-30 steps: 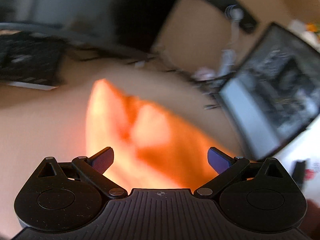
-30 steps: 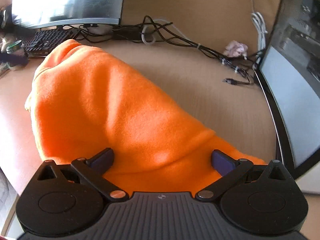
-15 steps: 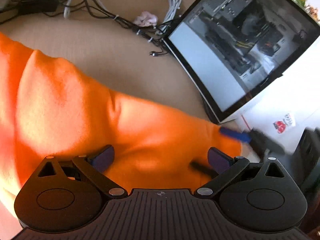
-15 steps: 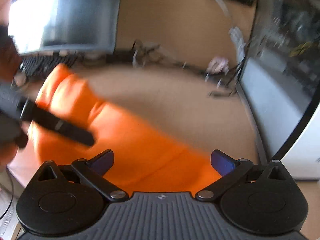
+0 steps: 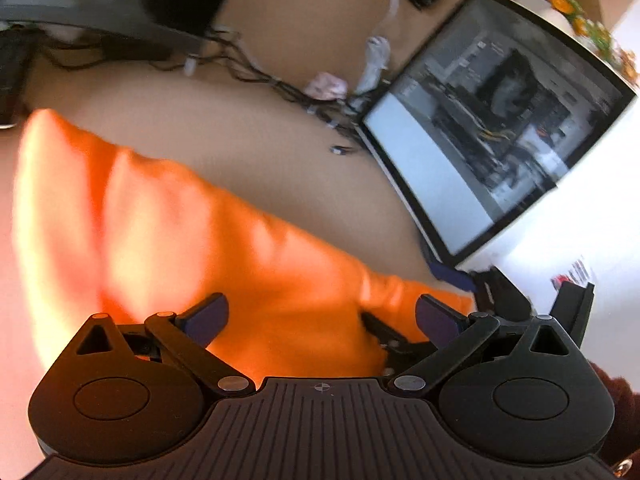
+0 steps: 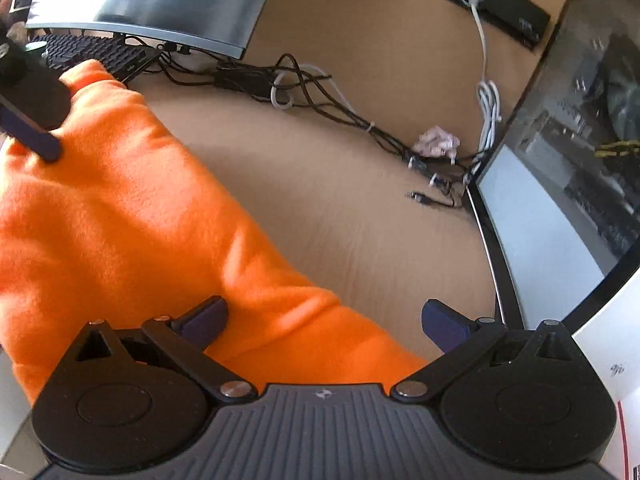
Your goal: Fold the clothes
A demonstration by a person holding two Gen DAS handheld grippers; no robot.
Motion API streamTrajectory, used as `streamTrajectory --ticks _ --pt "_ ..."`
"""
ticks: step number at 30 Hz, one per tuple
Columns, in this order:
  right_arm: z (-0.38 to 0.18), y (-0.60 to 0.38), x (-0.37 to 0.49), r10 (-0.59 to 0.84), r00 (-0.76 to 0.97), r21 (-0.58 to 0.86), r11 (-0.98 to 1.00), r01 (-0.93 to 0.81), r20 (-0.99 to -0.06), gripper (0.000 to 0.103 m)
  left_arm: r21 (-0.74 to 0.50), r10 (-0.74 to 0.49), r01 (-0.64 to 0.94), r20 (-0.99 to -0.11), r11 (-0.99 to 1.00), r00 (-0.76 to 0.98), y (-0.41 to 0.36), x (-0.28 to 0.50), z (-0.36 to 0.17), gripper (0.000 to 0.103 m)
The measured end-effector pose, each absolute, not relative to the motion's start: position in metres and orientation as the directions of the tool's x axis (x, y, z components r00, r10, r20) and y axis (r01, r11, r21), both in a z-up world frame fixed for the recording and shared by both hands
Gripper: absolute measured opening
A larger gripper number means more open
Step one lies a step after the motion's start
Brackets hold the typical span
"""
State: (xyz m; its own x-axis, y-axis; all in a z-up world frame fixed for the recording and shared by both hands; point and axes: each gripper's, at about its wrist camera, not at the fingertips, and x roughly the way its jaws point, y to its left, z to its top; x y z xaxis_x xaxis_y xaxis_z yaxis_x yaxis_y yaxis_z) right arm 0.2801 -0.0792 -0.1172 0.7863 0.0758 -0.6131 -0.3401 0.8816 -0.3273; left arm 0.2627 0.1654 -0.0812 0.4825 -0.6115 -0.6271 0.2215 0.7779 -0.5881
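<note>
**Orange garment on desk, with 2 hand-held grippers spread wide**

The orange garment is shown lying bunched in a long mound on the tan desk, running from the keyboard end toward the near edge; the left gripper is held with its 2 fingers wide apart over the near part of the cloth, nothing being clamped; the right gripper is likewise spread wide, the fabric passing beneath it without being pinched. In the right wrist view, the left gripper is seen at the far left, against the garment's far end. A tangle of cables is seen behind the cloth; a monitor is set at the right; the left wrist view is motion-blurred.
</note>
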Motion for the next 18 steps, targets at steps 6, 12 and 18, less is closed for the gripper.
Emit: streamTrajectory --ticks 6,12,18 --pt "-0.121 -0.094 0.265 0.029 0.797 -0.361 0.882 -0.305 -0.603 0.103 -0.559 -0.577 0.191 -0.676 0.807 0.459 0.169 0.262 -0.082 0.102" --pt "-0.13 -0.107 0.259 -0.025 0.793 -0.371 0.892 -0.256 -0.608 0.103 -0.543 -0.59 0.241 -0.681 0.804 0.434 0.14 0.309 -0.094 0.103" --pt "-0.129 -0.104 0.259 -0.1 0.762 -0.321 0.936 -0.147 -0.64 0.103 -0.489 -0.589 0.329 -0.686 0.808 0.427 0.088 0.376 -0.09 0.103"
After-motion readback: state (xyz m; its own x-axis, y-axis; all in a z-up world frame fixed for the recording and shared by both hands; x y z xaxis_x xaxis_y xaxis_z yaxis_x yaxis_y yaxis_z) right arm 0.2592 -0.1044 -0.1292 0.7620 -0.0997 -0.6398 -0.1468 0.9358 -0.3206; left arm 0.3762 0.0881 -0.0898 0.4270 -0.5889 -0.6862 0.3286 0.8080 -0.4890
